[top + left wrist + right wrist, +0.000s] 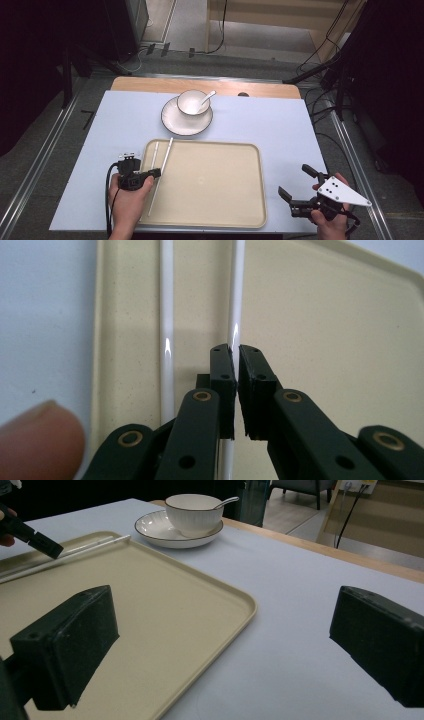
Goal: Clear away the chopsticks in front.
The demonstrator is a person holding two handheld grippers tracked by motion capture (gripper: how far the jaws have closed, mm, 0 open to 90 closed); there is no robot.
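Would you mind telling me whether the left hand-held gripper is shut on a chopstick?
Shut on the chopstick: in the left gripper view, the left hand-held gripper has its jaws pinched around the white stick over the tray.

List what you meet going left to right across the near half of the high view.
Left gripper, shut on a white chopstick → beige tray → right gripper, open over the blue table cover.

Two chopsticks (161,167) in tray (240,210), left side; behind tray, bowl (192,103) with spoon (207,98) on plate (175,125).
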